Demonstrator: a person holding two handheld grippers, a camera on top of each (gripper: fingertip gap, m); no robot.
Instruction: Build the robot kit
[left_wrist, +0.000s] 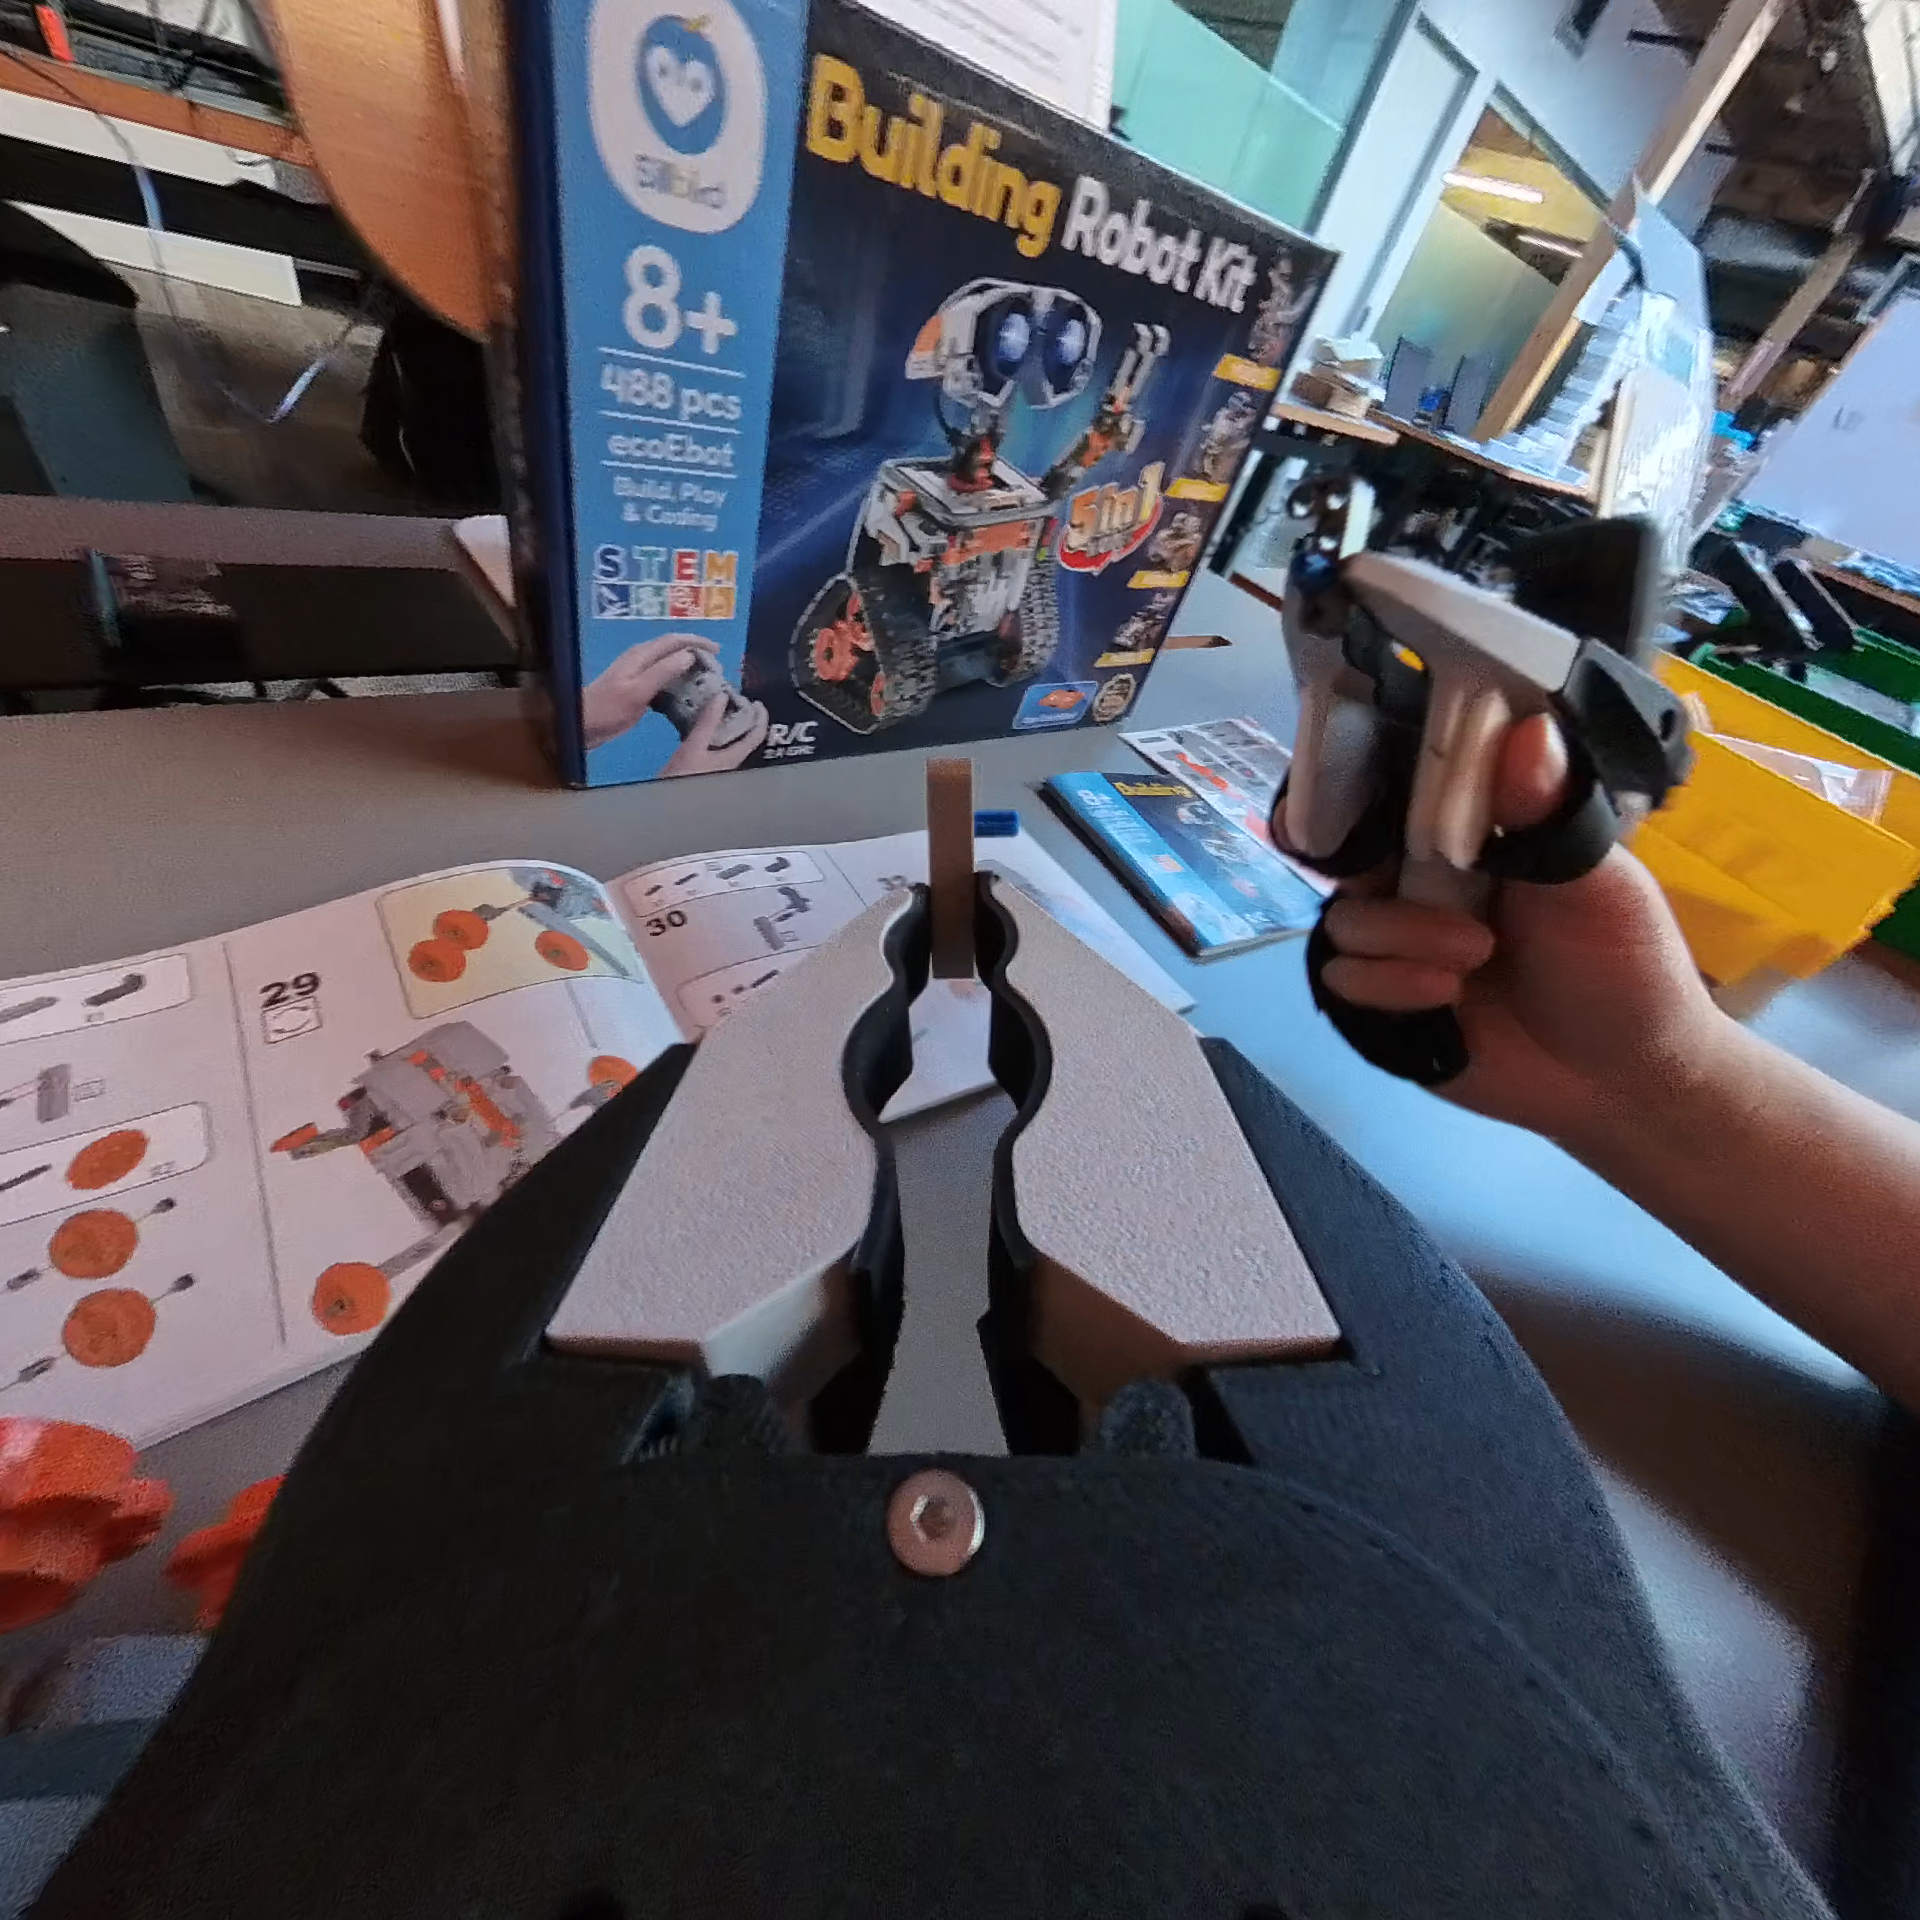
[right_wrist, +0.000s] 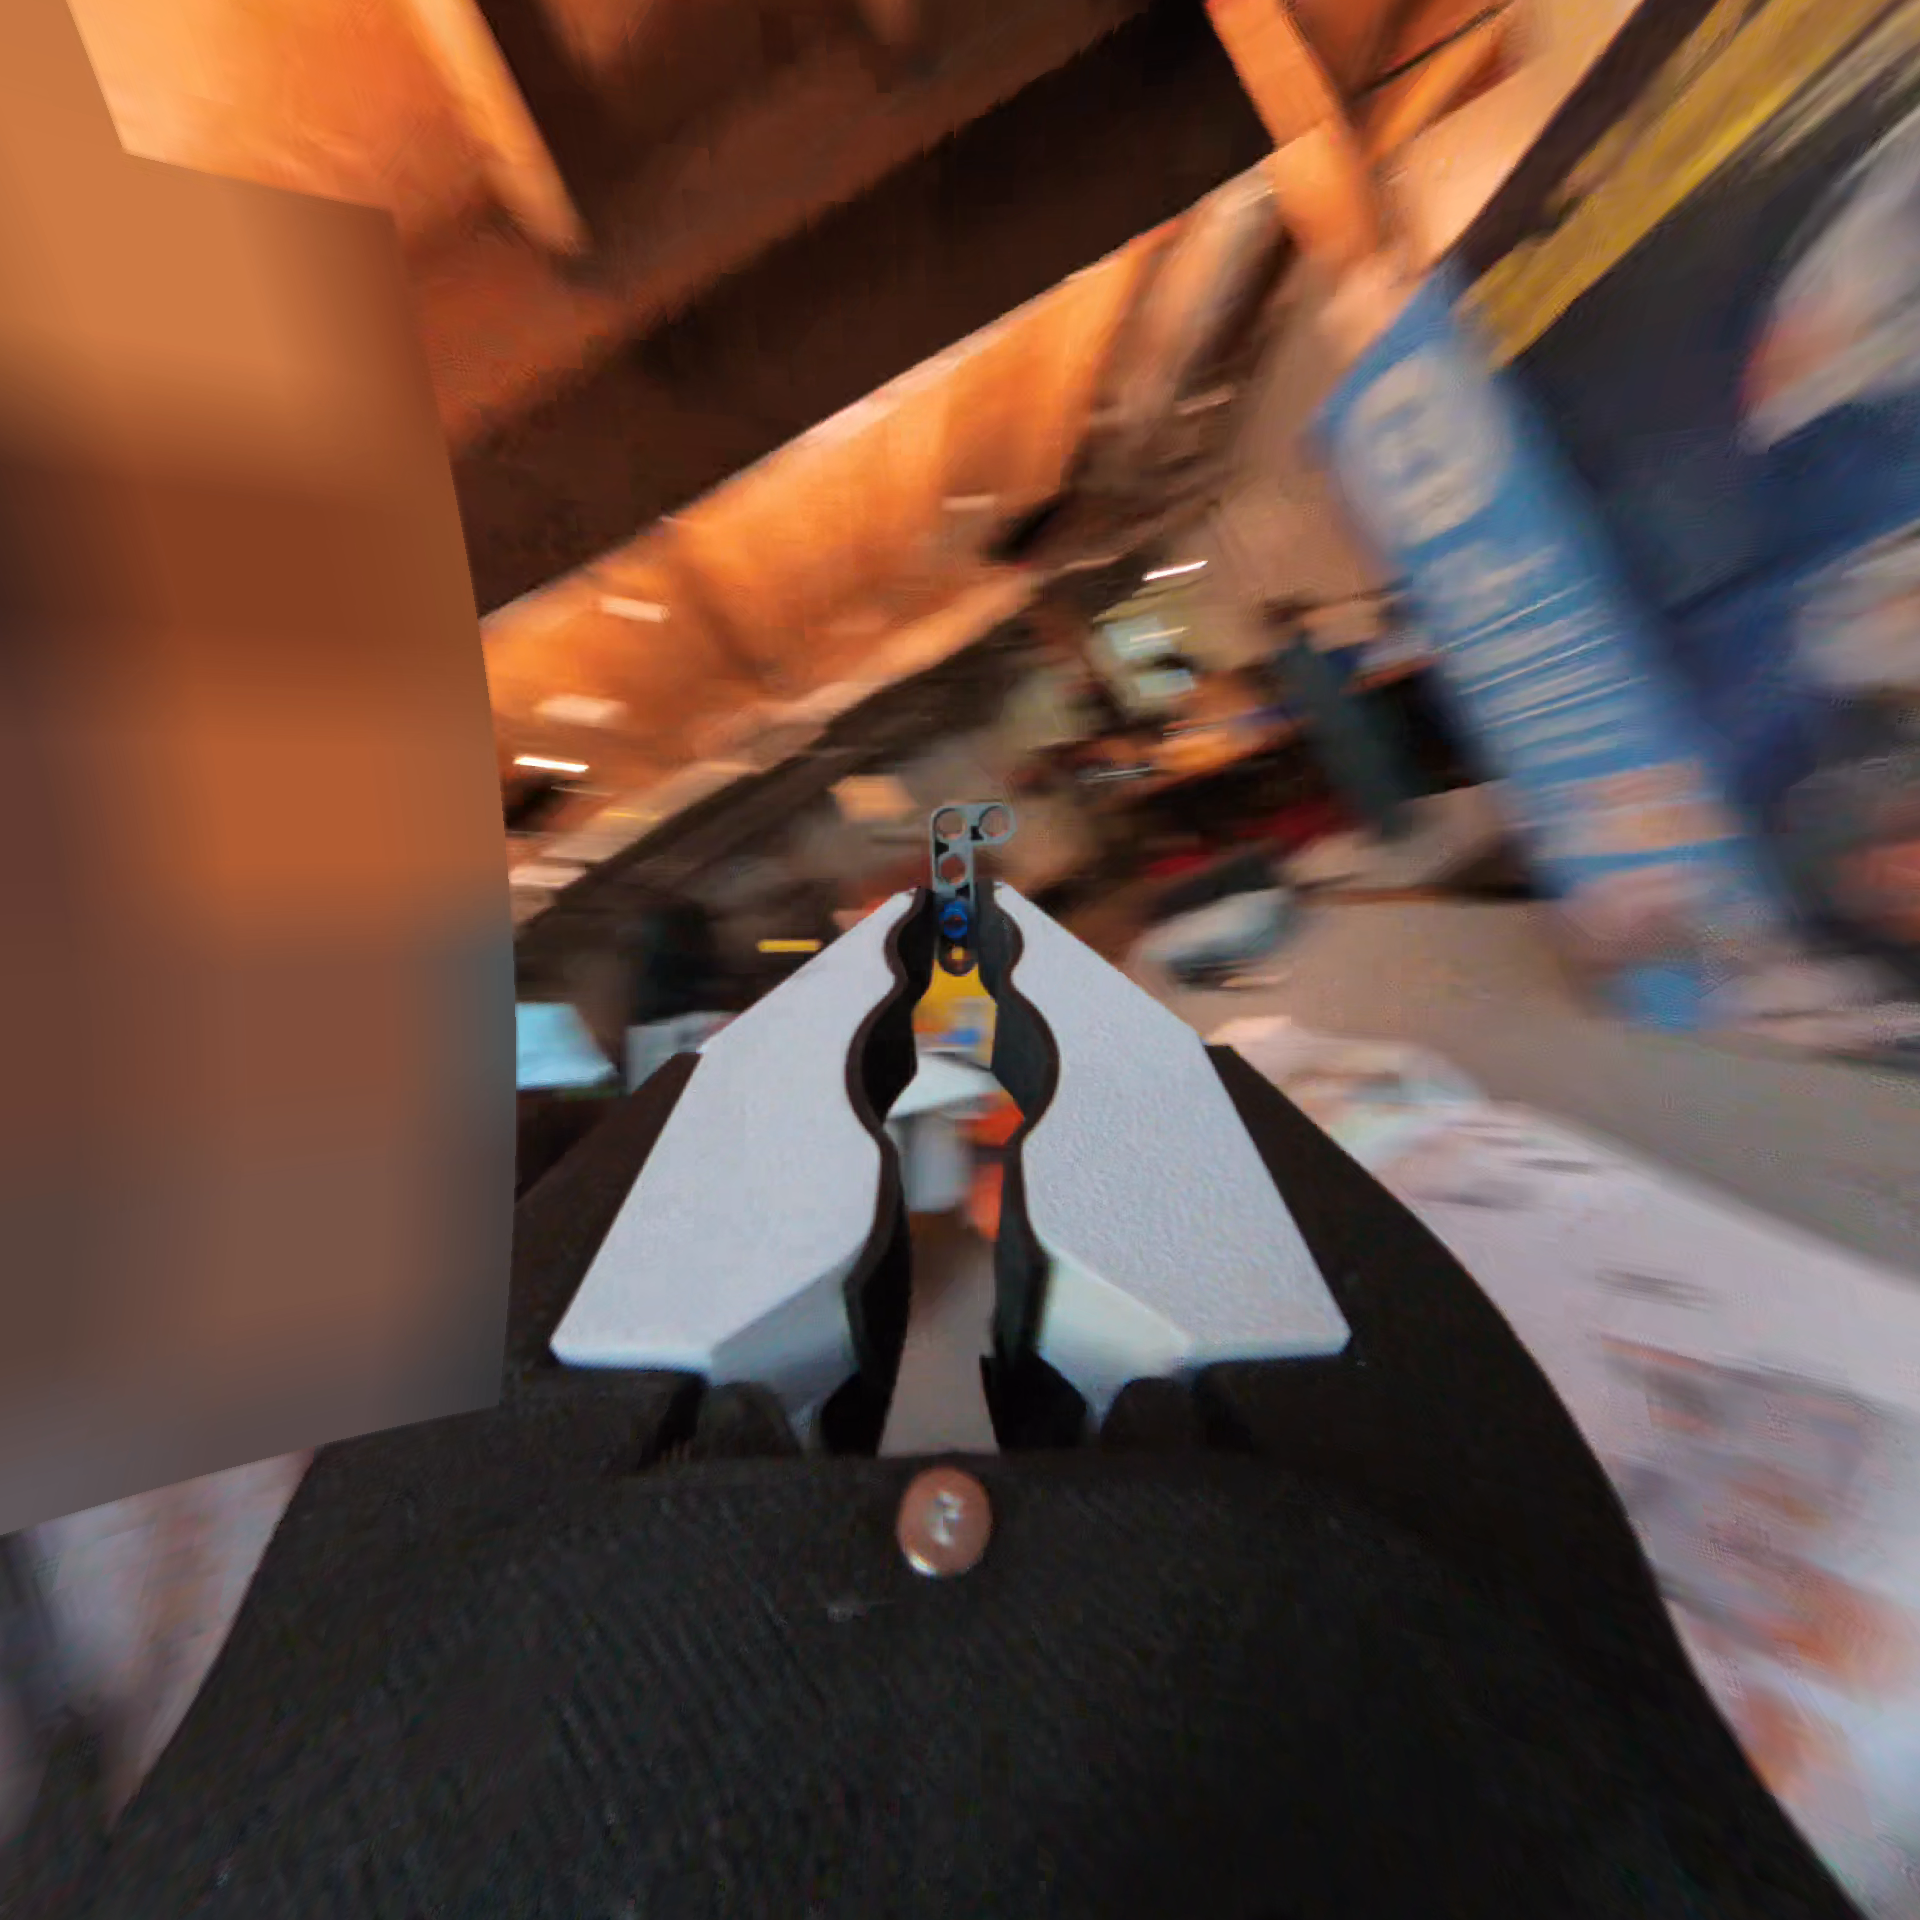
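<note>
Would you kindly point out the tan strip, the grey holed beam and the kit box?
tan strip (left_wrist: 950, 831): left wrist view, on its upper part above the fingertips.
grey holed beam (right_wrist: 958, 847): right wrist view, on its stem below the crossbar.
kit box (left_wrist: 997, 499): left wrist view, on its front face.

Grey table has a bare strip between the open instruction booklet and the upright kit box; box walls off the far side. Left gripper, clamped on a tan beam, sits over the booklet. Right gripper, in a hand, fills the air to the right, above a closed blue booklet. Yellow bin blocks the right edge. Orange wheels clutter near-left. Bare table at near right under the forearm. Right wrist view too blurred to judge clearance.
</note>
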